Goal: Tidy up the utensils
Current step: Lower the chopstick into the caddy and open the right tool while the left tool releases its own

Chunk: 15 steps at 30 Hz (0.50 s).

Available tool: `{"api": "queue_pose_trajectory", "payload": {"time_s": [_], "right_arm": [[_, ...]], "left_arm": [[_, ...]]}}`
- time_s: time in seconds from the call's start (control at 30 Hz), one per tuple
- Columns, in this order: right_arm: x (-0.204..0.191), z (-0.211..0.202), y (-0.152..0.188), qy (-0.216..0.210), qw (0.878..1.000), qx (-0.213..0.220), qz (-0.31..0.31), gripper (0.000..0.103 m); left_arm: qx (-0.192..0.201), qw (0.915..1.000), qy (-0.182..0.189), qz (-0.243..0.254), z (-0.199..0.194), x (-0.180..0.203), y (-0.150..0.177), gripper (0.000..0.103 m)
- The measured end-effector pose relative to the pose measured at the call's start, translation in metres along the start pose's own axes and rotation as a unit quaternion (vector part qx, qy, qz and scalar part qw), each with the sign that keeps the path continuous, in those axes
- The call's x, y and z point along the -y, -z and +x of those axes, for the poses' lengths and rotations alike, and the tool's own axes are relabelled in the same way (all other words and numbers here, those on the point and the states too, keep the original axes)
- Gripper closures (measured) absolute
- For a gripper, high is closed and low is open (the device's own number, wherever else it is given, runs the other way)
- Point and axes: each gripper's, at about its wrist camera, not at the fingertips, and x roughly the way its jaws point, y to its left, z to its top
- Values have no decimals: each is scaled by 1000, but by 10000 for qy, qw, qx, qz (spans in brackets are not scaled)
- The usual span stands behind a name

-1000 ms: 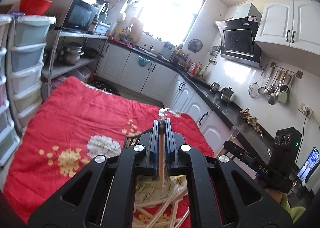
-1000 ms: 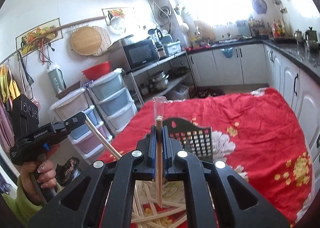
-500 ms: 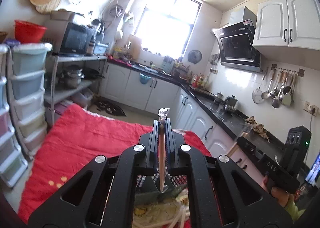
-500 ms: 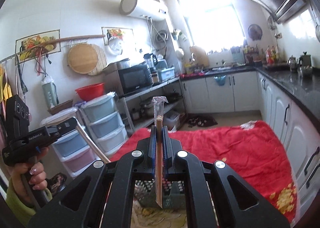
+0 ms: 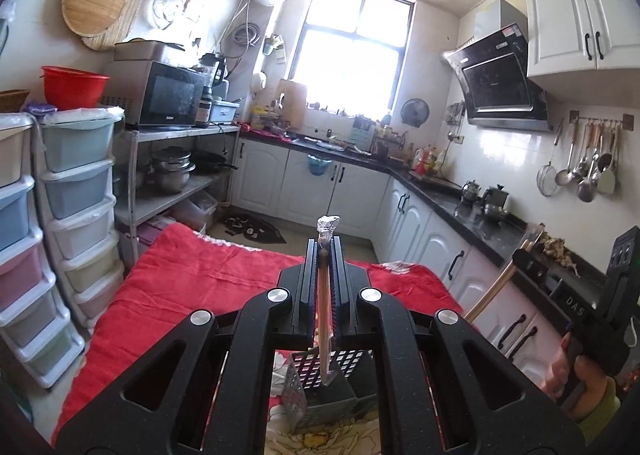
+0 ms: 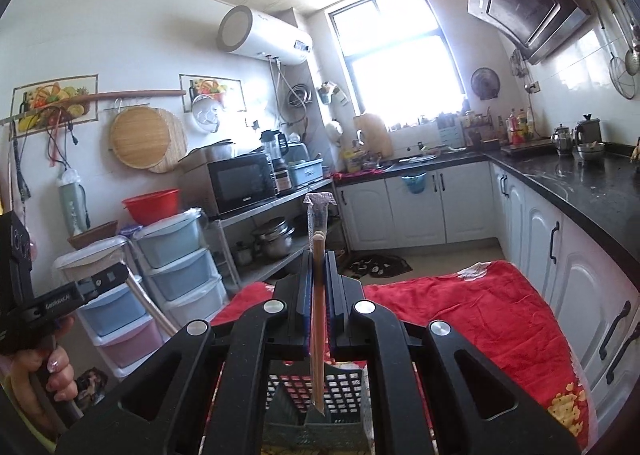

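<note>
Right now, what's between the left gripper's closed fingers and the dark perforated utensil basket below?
Only the wrapped chopsticks it grips, their tip hanging over the basket; seen in the left wrist view.

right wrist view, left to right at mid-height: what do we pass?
left claw → red basin → microwave → wrapped chopsticks in the right claw → blue bin on cabinet door → black countertop

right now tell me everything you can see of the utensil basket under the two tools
The basket is a dark grey-green plastic holder with walls pierced by a grid of small square holes and a solid lower band. It stands upright on the red flowered cloth, directly below both tools. The wrapped chopsticks held in the right tool hang with their lower end in front of its latticed wall; the left tool holds another wrapped pair over it. Its inside is hidden.
</note>
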Motion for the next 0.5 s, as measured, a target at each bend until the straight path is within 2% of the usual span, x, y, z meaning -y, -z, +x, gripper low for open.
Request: {"api": "queue_pose_trajectory", "payload": {"time_s": [0.5], "right_arm": [[-5,16,41,209,9997,-69,-141,97]], "left_arm": [[-170,9998,-96,86,23,-1,33,100]]}}
